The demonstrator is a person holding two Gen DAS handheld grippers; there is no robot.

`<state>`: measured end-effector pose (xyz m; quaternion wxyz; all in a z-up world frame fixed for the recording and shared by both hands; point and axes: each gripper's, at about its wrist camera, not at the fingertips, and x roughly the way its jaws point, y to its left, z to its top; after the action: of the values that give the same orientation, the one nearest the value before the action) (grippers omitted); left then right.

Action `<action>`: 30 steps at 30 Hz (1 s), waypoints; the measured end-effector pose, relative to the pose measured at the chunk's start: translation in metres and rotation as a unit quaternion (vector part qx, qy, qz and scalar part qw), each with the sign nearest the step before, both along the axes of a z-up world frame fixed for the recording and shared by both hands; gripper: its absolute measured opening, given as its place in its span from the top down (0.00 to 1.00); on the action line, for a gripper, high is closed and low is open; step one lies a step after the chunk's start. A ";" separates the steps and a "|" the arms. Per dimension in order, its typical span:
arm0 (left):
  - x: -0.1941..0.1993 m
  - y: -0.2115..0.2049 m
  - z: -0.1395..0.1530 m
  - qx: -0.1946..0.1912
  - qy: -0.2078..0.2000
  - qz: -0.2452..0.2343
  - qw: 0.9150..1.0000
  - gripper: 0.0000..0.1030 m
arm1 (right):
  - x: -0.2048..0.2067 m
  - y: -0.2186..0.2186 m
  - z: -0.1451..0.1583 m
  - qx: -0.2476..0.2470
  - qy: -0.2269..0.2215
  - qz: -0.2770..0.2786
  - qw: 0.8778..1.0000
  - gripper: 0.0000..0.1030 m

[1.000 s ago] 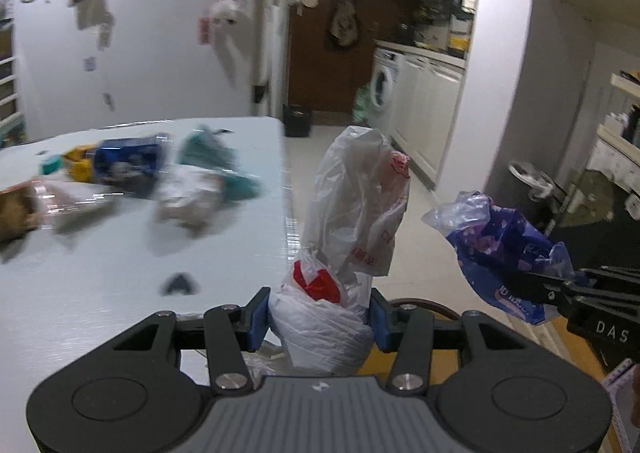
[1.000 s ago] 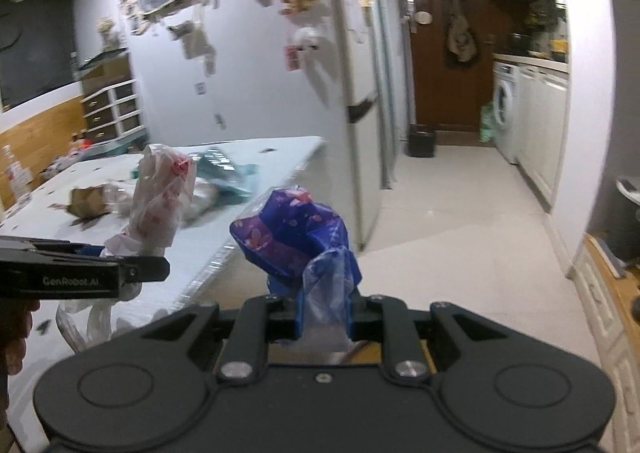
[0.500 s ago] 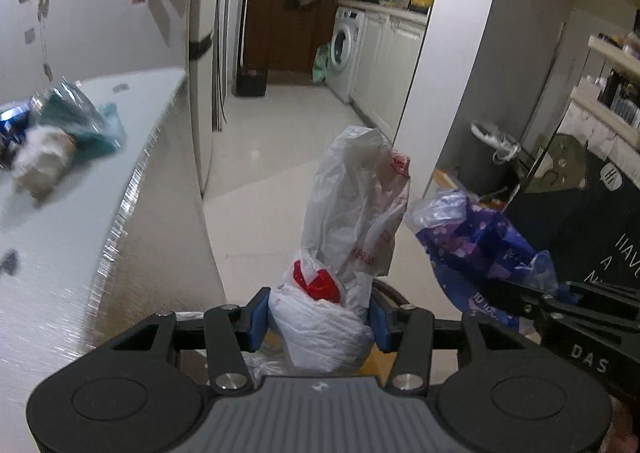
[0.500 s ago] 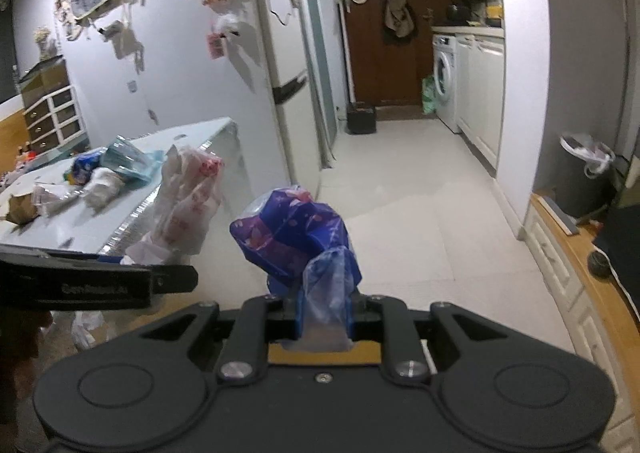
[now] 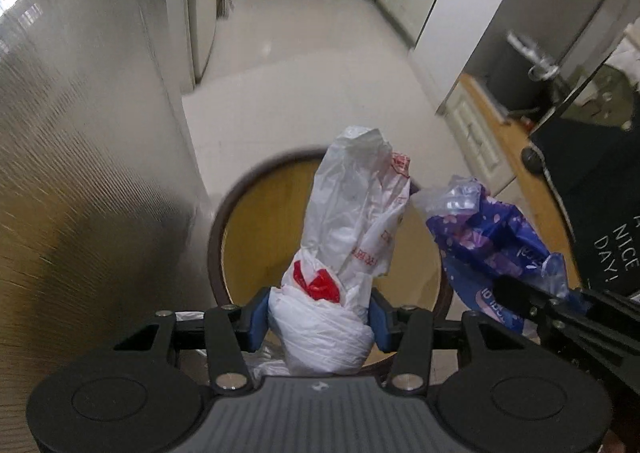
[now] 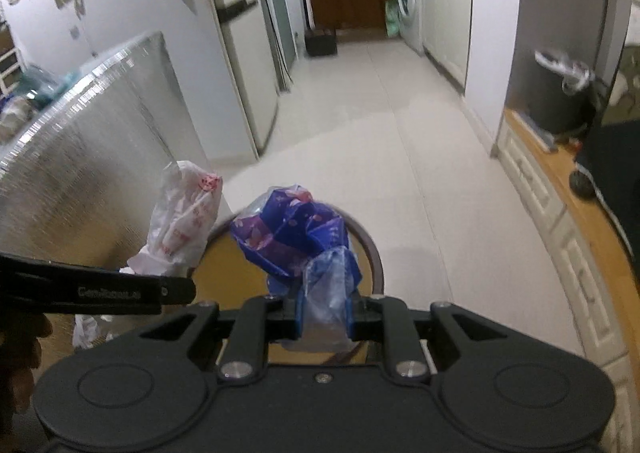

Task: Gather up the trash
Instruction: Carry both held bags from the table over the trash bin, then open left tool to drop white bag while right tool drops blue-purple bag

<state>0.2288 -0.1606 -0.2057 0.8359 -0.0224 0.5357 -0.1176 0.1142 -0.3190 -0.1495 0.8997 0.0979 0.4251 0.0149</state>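
The room is dim and bluish, with soft glare pooled on the pale floor tiles (image 5: 304,65) down the hallway. The foil-covered table side (image 5: 80,157) streaks with smeared glints, and the dark bin (image 6: 560,93) at the right is motion-blurred. Fisheye bending curves walls and cabinets, with black corners around each view.

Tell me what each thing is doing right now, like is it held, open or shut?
Left gripper: shut on the white crumpled plastic bag.
White crumpled plastic bag: held, sticking up over the bin.
Right gripper: shut on the blue flowery plastic wrapper.
Blue flowery plastic wrapper: held, crumpled.
Round brown-rimmed bin with yellow inside: open, no lid.
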 end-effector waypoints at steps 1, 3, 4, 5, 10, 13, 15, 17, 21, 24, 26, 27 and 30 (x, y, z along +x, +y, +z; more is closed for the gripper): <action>0.004 -0.003 -0.007 0.002 0.010 0.002 1.000 0.51 | 0.004 0.000 -0.007 0.000 0.009 -0.001 1.000 0.81; 0.012 -0.008 -0.019 0.006 0.028 0.006 1.000 0.51 | 0.013 0.002 -0.020 0.004 0.026 -0.002 1.000 0.81; 0.017 -0.009 -0.025 0.008 0.039 0.006 0.999 0.51 | 0.017 0.002 -0.025 0.005 0.033 -0.001 0.999 0.81; 0.023 -0.011 -0.030 0.013 0.050 0.008 0.999 0.51 | 0.021 0.004 -0.030 0.007 0.041 0.000 0.999 0.81; 0.048 -0.010 -0.049 0.037 0.070 0.014 0.997 0.51 | 0.046 0.008 -0.050 0.016 0.072 0.005 0.997 0.81; 0.060 -0.009 -0.062 0.042 0.086 0.018 0.995 0.51 | 0.062 0.009 -0.060 0.027 0.091 0.006 0.996 0.80; 0.066 -0.006 -0.068 0.045 0.089 0.020 0.995 0.51 | 0.073 0.010 -0.067 0.021 0.103 0.008 0.994 0.80; 0.072 -0.008 -0.071 0.048 0.089 0.019 0.995 0.51 | 0.082 0.011 -0.073 0.021 0.113 0.006 0.993 0.80; 0.080 -0.013 -0.076 0.045 0.095 0.018 0.994 0.50 | 0.094 0.014 -0.079 0.024 0.129 0.000 0.991 0.80; 0.083 -0.014 -0.080 0.044 0.103 0.016 0.994 0.50 | 0.102 0.016 -0.085 0.025 0.142 -0.002 0.990 0.80; 0.086 -0.015 -0.084 0.046 0.108 0.014 0.993 0.50 | 0.105 0.020 -0.086 0.021 0.150 -0.002 0.989 0.80; 0.087 -0.016 -0.085 0.047 0.110 0.011 0.993 0.50 | 0.106 0.021 -0.087 0.020 0.154 -0.001 0.988 0.80; 0.090 -0.015 -0.086 0.050 0.112 0.006 0.992 0.49 | 0.111 0.022 -0.088 0.017 0.161 0.002 0.987 0.79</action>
<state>0.3185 -0.1759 -0.2914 0.7712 0.0032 0.6313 -0.0818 0.2252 -0.2972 -0.2376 0.8177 0.1129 0.5643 0.0082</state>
